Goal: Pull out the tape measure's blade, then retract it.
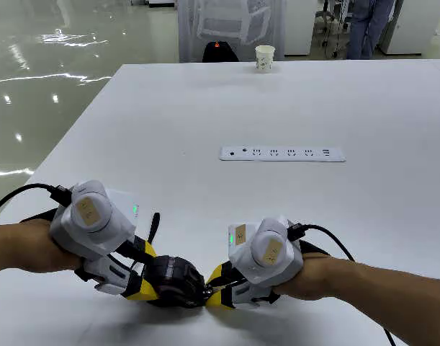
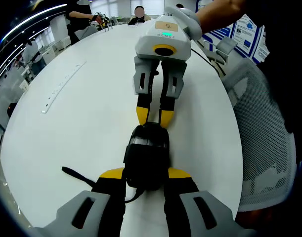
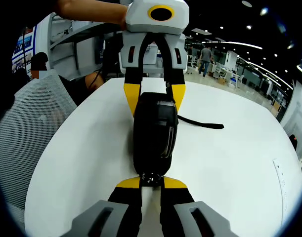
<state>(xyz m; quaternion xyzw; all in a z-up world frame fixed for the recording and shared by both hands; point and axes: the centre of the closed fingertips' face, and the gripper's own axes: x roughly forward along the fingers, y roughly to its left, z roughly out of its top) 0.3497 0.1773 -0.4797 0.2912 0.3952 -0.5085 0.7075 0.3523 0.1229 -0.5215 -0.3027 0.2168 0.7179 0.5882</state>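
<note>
While the white worktop [image 1: 335,108] stretches away with a power strip [image 1: 282,153] lying flat mid-surface and a paper cup [image 1: 265,58] standing near the far edge, the work itself sits close to the person, at the near edge. The left gripper [image 2: 146,174] has its jaws part open around the black tape measure [image 3: 153,133], one yellow tip against each side of the case, which rests on the worktop. The right gripper [image 3: 151,183] faces it nose to nose, jaws drawn nearly together at the case's front mouth. They appear to pinch the blade's end tab, though that tab is too small and shadowed to be sure. A black wrist strap [image 3: 200,122] trails from the case across the worktop, slack.

No length of blade shows between the case and the right jaws, so I judge the task to be at its first step, with the grip set and the pull not yet begun. The next move calls for the left jaws to hold the case steady while the right draws straight back along the blade's line, keeping the pinch firm so the tab does not slip free and snap home.
</note>
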